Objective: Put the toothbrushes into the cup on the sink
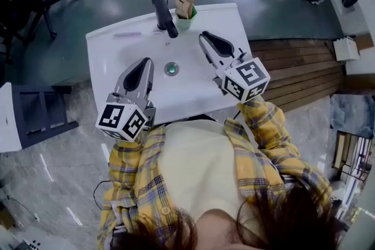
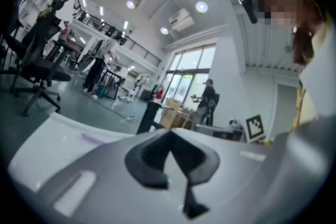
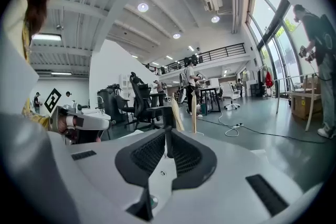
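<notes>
Both grippers hover over the white sink [image 1: 99, 61], each clenched on nothing: the left gripper [image 1: 146, 60] sits at the front left, and the right gripper [image 1: 202, 36] is on the right, near the green cup [image 1: 185, 21]. Two toothbrushes [image 1: 187, 0] stand in that cup beside the black tap [image 1: 164, 14]. A purple toothbrush [image 1: 128, 34] lies flat on the sink's back ledge, left of the tap.

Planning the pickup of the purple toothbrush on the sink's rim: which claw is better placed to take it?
Left. The left claw and the purple toothbrush are on the same side of the faucet; the right claw sits beyond it, by the cup. Both claws are shut and empty.
</notes>
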`<state>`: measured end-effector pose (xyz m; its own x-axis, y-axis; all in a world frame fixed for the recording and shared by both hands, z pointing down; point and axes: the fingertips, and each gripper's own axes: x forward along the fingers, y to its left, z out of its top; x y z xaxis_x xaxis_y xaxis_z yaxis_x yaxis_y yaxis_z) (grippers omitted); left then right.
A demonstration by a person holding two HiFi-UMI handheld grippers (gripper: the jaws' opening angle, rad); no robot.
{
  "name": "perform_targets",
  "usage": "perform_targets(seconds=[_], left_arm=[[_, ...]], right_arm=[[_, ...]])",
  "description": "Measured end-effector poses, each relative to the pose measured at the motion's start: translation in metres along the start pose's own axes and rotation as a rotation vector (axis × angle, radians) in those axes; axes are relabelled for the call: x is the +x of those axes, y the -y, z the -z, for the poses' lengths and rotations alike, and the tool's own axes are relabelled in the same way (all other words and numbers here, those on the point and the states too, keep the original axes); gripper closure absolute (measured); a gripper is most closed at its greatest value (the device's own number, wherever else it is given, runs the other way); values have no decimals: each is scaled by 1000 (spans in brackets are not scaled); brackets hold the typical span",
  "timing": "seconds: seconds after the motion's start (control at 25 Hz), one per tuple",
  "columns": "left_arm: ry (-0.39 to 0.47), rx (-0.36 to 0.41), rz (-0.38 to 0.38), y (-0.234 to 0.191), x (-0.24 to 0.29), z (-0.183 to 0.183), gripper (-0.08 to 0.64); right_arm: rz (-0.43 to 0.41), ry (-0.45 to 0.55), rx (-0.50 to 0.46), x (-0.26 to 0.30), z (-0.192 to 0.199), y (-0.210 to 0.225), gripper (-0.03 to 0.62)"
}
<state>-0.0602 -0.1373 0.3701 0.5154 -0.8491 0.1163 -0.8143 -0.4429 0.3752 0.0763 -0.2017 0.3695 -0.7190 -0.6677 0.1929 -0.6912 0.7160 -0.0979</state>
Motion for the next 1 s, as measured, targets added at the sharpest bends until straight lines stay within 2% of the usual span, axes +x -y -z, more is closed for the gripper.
perform_targets(seconds=[0.6, 1.0], left_arm=[[-32, -17, -69, -10, -6, 11, 552], [-32, -37, -77, -13, -5, 15, 552]], right_arm=[[-4, -50, 135, -14, 27, -13, 577], [-19, -54, 174, -15, 30, -17, 578]])
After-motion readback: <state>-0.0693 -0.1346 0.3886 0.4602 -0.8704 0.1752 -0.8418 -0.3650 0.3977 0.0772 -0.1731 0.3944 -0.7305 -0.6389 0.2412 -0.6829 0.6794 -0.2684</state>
